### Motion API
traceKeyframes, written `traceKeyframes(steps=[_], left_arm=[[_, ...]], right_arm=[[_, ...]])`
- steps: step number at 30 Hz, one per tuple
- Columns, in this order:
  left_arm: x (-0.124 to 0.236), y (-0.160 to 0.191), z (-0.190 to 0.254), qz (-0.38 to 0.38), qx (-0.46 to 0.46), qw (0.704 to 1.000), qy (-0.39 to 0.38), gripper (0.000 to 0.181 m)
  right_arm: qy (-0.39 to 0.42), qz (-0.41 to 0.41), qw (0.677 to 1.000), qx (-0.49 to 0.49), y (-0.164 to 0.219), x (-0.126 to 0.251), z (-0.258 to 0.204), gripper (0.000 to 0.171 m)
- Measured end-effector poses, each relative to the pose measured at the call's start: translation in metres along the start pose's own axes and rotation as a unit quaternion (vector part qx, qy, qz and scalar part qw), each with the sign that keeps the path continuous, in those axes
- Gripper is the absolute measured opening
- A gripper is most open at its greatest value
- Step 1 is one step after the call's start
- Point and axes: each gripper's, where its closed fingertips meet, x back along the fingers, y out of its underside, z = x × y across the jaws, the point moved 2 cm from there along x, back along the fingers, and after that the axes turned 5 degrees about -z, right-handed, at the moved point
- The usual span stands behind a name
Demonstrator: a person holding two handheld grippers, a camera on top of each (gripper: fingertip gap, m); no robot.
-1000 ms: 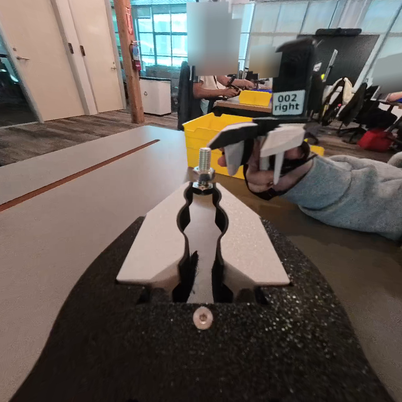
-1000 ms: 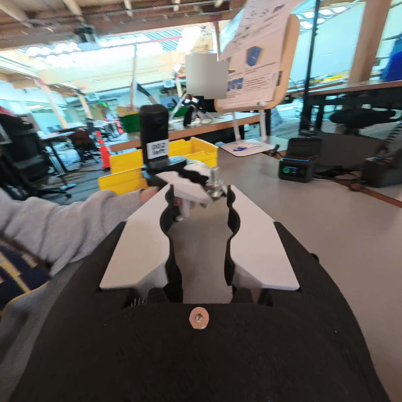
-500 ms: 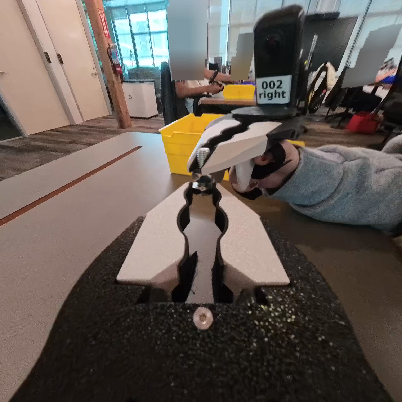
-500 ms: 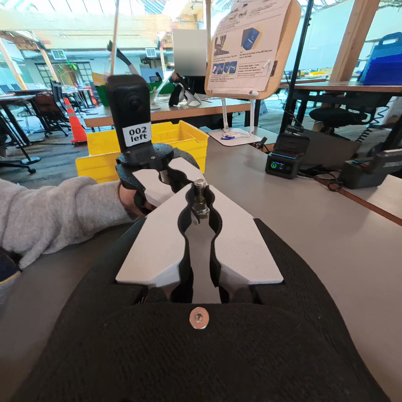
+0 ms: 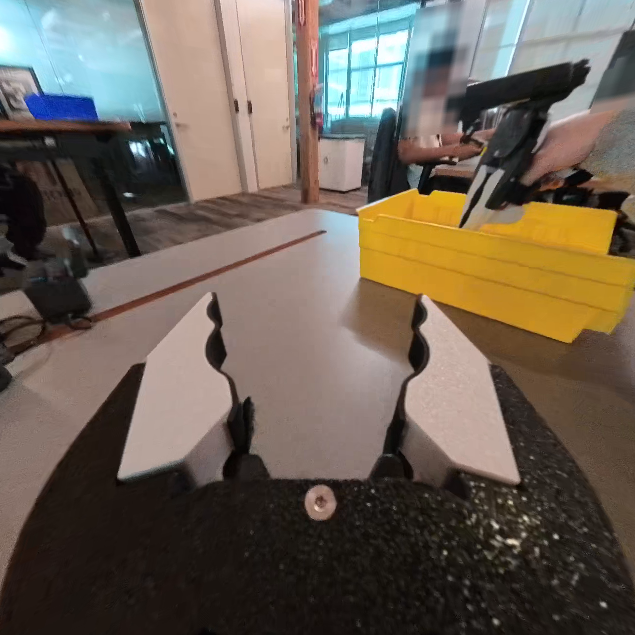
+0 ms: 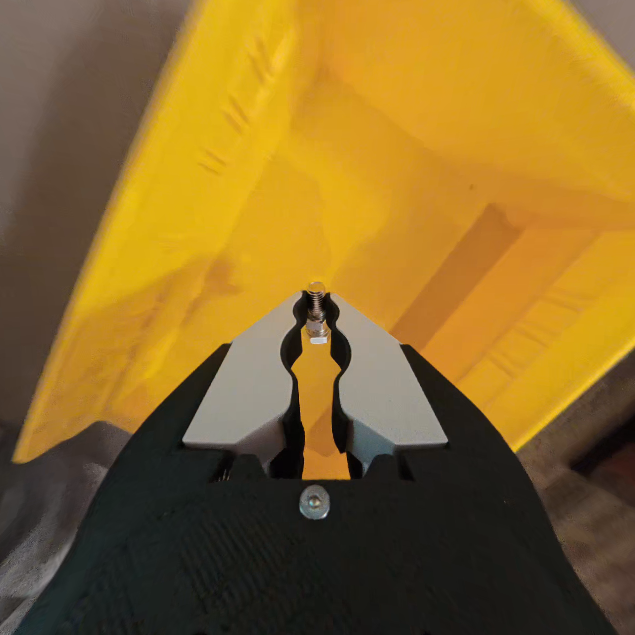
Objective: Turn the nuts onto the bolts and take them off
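My right gripper (image 6: 316,297) is shut on a silver bolt (image 6: 316,311) with a nut (image 6: 316,330) threaded on it. It holds the bolt by its threaded shaft, pointing down into the yellow bin (image 6: 395,144). In the left wrist view the right gripper (image 5: 481,220) dips inside the yellow bin (image 5: 488,271), held by a hand in a grey sleeve. My left gripper (image 5: 314,302) is open and empty, just above the grey table (image 5: 302,275), to the left of the bin.
A dark seam (image 5: 206,278) runs across the table to the left. A black device with cables (image 5: 55,295) sits at the table's left edge. A second yellow bin compartment (image 6: 536,309) lies to the right. A person sits at a desk behind the bin.
My left gripper let go of the bolt and opened wide. My right gripper closed on the bolt, carried it to the bin and tilted down into it.
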Motion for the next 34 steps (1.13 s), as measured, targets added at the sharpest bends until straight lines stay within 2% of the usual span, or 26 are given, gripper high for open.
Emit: traceKeyframes(steps=[3,6,7,9,10,12,14,16,18,20,22,24,27,29,33,34], left_arm=[[-0.003,0.007,0.007,-0.014,-0.001,1.0,0.014,0.104],[-0.001,0.01,0.009,-0.021,0.008,1.0,0.02,0.114],[-0.001,0.009,0.009,-0.019,0.014,0.999,0.023,0.117],[0.001,0.005,0.011,-0.018,0.032,0.999,0.032,0.122],[0.005,-0.005,0.017,-0.007,0.047,0.998,0.049,0.122],[0.028,-0.039,0.03,0.037,0.068,0.995,0.059,0.113],[0.056,-0.068,0.036,0.043,0.049,0.998,0.027,0.104],[0.092,-0.088,0.021,0.006,0.029,0.999,-0.044,0.098],[0.138,-0.1,-0.019,-0.051,0.03,0.987,-0.15,0.089],[0.194,-0.096,-0.079,-0.136,0.041,0.951,-0.275,0.081],[0.241,-0.071,-0.135,-0.247,0.082,0.901,-0.347,0.069],[0.266,-0.03,-0.172,-0.35,0.16,0.856,-0.344,0.064],[0.281,0.031,-0.194,-0.473,0.252,0.79,-0.298,0.056],[0.281,0.058,-0.198,-0.508,0.299,0.76,-0.274,0.051],[0.292,0.093,-0.209,-0.568,0.325,0.702,-0.282,0.046],[0.292,0.1,-0.21,-0.573,0.331,0.695,-0.28,0.045]], right_arm=[[-0.016,-0.034,0.999,-0.035,0.005,-0.027,0.013,0.008],[-0.026,-0.027,0.999,-0.04,0.003,-0.04,0.014,0.009],[-0.023,-0.014,0.999,-0.038,0.0,-0.041,0.014,0.02],[0.014,0.015,0.999,-0.033,-0.007,-0.032,0.018,0.061],[0.038,0.041,0.998,-0.031,-0.012,-0.018,0.016,0.064],[0.064,0.151,0.986,-0.02,-0.034,0.027,-0.006,0.066],[0.087,0.292,0.953,0.005,-0.055,0.08,-0.048,0.066],[0.056,0.413,0.908,0.045,-0.072,0.116,-0.11,0.066],[0.008,0.489,0.867,0.093,-0.083,0.126,-0.173,0.066],[-0.014,0.552,0.824,0.126,-0.097,0.119,-0.219,0.066],[-0.024,0.588,0.795,0.148,-0.113,0.095,-0.248,0.066],[-0.015,0.609,0.776,0.166,-0.131,0.065,-0.261,0.065],[-0.016,0.637,0.751,0.17,-0.151,0.032,-0.27,0.065],[-0.009,0.65,0.739,0.174,-0.16,0.023,-0.273,0.065],[0.013,0.691,0.695,0.196,-0.165,0.029,-0.276,0.065],[0.017,0.693,0.693,0.197,-0.165,0.028,-0.275,0.065]])
